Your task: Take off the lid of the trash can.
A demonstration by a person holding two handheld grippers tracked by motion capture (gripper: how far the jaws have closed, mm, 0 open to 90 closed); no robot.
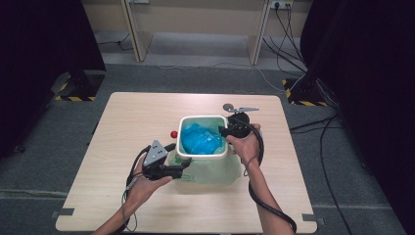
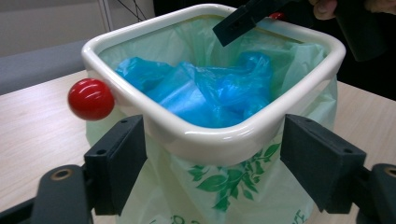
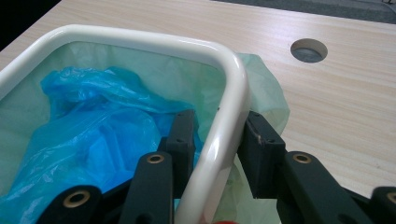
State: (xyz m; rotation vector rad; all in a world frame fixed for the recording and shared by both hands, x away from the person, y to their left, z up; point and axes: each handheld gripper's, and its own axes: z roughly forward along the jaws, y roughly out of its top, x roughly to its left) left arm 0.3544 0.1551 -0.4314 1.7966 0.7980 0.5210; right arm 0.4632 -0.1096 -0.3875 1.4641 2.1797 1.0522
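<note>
White bin (image 1: 202, 154) sat mid-table (image 1: 122, 127), green liner (image 1: 210, 172) draped at its 6 o'clock, blue bag (image 1: 199, 139) inside. Right gripper (image 1: 226, 131) clamped the rim at 3 o'clock. Left gripper (image 1: 182, 166) at 7 o'clock, jaws spread, holding nothing. Red knob (image 1: 173, 134) at 9 o'clock.

The high view looks forward and down from above the person's side, taking in the whole table (image 1: 122, 205) from some way off. The left gripper view sits low and close, facing the white bin (image 2: 210, 140) at frame centre. The right gripper view looks along the bin's rim (image 3: 233, 93), very near. All three share the bin.
</note>
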